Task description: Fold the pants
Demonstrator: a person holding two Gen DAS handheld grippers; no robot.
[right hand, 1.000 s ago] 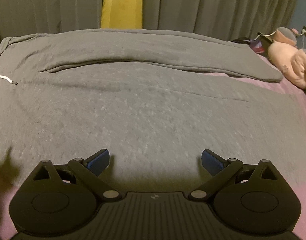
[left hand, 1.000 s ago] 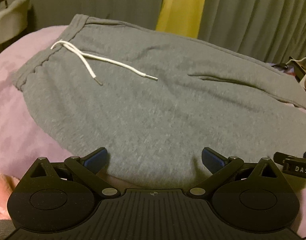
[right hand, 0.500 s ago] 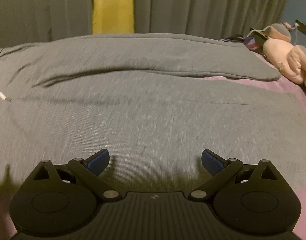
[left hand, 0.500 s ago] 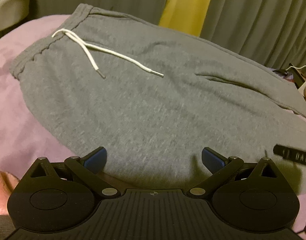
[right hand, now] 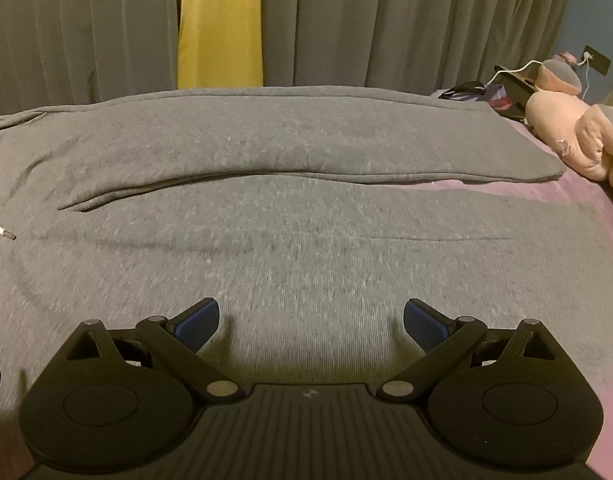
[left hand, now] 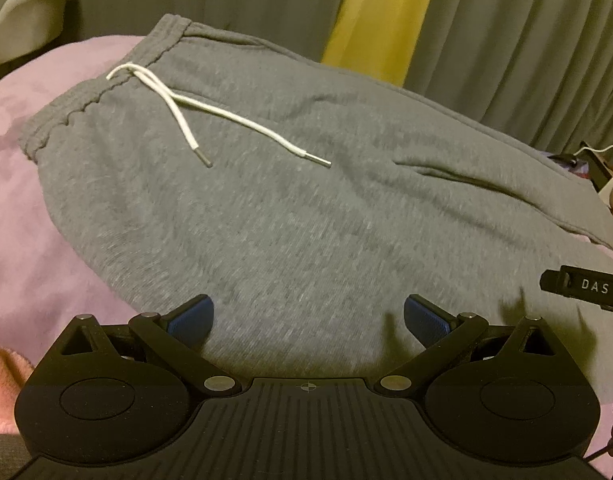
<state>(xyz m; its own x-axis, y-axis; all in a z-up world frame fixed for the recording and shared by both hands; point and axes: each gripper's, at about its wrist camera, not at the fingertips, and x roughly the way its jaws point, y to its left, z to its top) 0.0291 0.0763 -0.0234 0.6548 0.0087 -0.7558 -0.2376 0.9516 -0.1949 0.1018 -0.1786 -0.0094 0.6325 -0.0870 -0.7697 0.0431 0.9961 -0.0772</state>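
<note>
A: What is nearest the cameras?

B: At the bottom of each frame, the tongs. The left gripper (left hand: 308, 318) has its blue pads spread wide with nothing between them, and the right gripper (right hand: 311, 322) is released in the same way, just over grey cloth.

A: And the cloth?

B: The grey pants (left hand: 290, 208) lie flat on a pink blanket (left hand: 22, 208), filling the middle of both frames. In the left wrist view the waistband (left hand: 86, 98) sits at upper left, and the white drawstring (left hand: 210, 110) trails from it toward the centre, its two tips resting on the fabric. At the right edge of that frame a black part marked "DAS" (left hand: 590, 286) pokes in above the pants.

A: Farther out?

B: In the right wrist view the two legs run side by side to the right, the upper one ending near a pink plush toy (right hand: 574, 138) at upper right. Behind everything hang grey curtains (right hand: 406, 20) with a yellow strip (right hand: 220, 20) at upper centre.
</note>
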